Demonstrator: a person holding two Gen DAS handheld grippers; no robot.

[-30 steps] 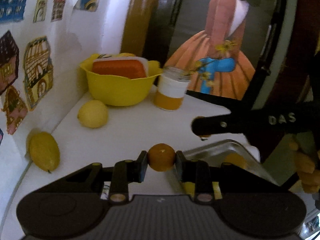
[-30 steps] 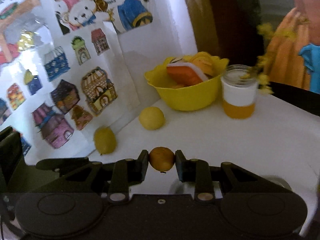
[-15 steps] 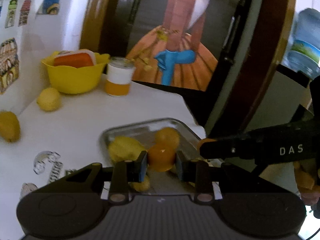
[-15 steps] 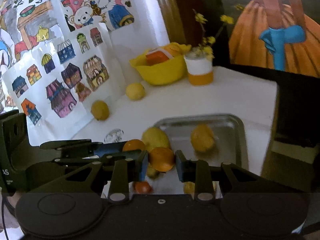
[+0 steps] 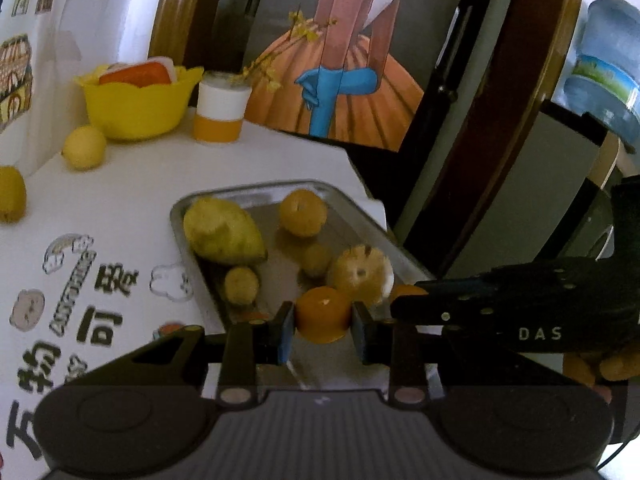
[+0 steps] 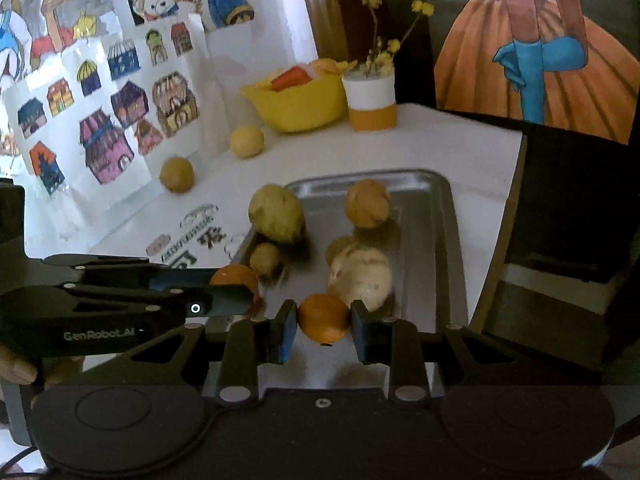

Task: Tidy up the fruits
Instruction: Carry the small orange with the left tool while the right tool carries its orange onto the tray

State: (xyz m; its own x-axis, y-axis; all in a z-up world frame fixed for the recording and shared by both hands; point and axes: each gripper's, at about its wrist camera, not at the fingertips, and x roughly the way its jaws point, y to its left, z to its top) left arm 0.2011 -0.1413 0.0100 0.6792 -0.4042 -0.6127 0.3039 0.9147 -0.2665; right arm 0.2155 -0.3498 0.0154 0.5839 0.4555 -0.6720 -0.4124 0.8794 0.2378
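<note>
Daylight is coming from the upper left, washing the wall posters (image 6: 104,92) pale and making the white table (image 5: 120,200) glow. The metal tray (image 6: 432,240) is catching soft glare along its far rim, and fruits are casting smeared shadows on it. Both views are looking slightly blurred and are bending strongly toward dark, vignetted corners. The doorway behind is staying dim.

We find both wrist views close above the metal tray (image 5: 384,228) (image 6: 448,216), facing the far wall. The left looks from the tray's left, the right from its right; both share the worktop (image 5: 120,200) (image 6: 460,148) and yellow bowl (image 5: 136,108) (image 6: 300,108).
</note>
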